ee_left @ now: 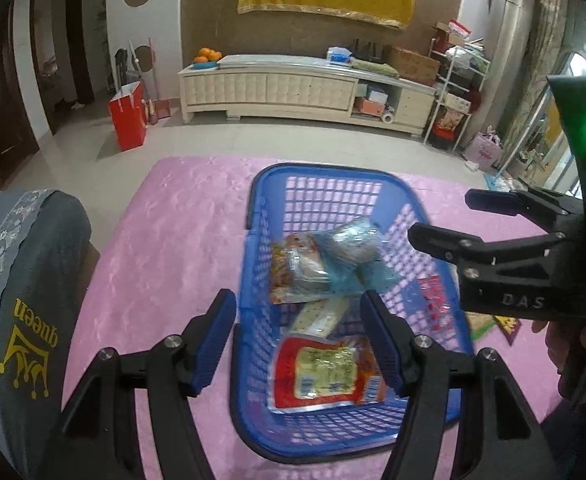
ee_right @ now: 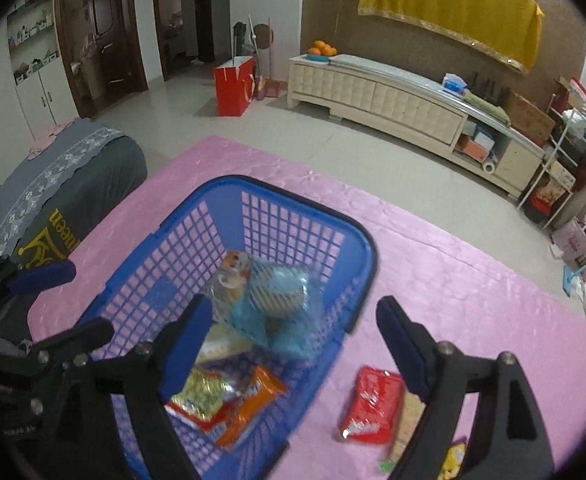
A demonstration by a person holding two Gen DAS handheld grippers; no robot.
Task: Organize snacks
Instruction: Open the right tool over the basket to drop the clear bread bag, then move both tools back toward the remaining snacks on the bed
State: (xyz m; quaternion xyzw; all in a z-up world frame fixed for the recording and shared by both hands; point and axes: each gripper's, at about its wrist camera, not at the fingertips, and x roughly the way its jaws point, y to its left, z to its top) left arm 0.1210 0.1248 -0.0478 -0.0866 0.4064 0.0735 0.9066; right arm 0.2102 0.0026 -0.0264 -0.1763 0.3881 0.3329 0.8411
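Counting stock: your blue basket (ee_right: 357,248) on the pink bench (ee_right: 473,280) already holds several packets, a pale blue packet (ee_right: 277,300) topmost. The red packet (ee_right: 373,404) and its neighbours remain outside, just beside it. Both jaws stand open, gripping nothing.

Basket (ee_right: 367,264) walls hem packets; pink cloth (ee_right: 473,292) beside lies open.

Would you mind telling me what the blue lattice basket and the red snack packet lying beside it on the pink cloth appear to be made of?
The blue lattice basket looks like moulded plastic, smooth and slightly glossy: its grid walls and rolled rim are uniform. The red snack packet seems to be thin foil or plastic film, since it is crinkled and catches highlights. The pink cloth looks like shiny embossed fabric.
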